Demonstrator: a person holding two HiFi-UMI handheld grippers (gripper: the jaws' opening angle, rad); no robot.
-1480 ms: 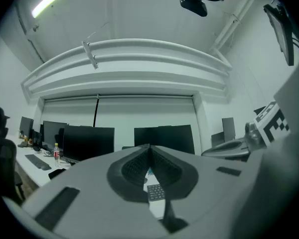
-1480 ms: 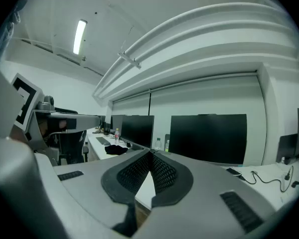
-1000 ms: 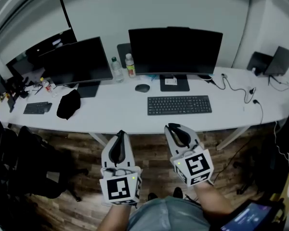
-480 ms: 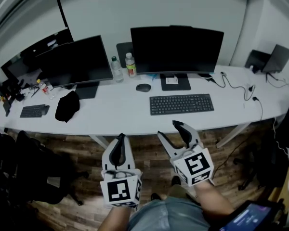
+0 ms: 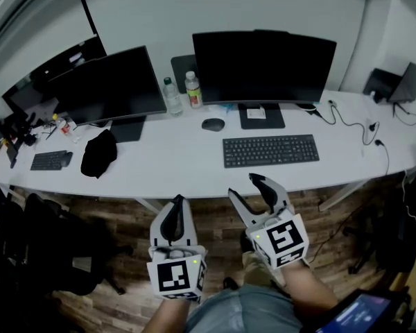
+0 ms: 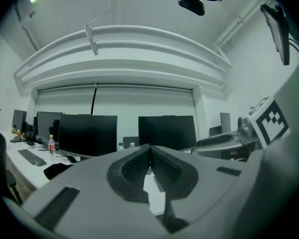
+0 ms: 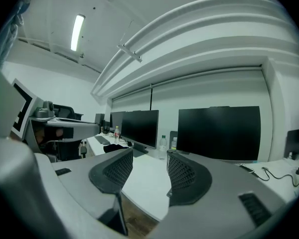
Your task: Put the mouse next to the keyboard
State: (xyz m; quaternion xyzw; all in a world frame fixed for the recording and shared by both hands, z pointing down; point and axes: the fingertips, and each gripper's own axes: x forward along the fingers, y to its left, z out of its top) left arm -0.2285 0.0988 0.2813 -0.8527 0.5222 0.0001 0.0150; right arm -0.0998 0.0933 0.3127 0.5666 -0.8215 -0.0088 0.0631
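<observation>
The dark mouse lies on the white desk, in front of the right monitor's stand and up-left of the black keyboard, a short gap apart from it. Both grippers hang over the floor in front of the desk, well short of either object. My left gripper is shut with nothing in it; its ribbed pads meet in the left gripper view. My right gripper stands open and empty, its jaws closing slightly; in the right gripper view only desk shows between its pads.
Two dark monitors stand at the back of the desk with two bottles between them. A black cloth and a small keyboard lie at the left, cables at the right. Dark chairs stand at the lower left.
The right gripper's jaws, shut one second ago, have sprung apart. The left gripper stays shut. The desk has drifted slightly down and right in the head view.
</observation>
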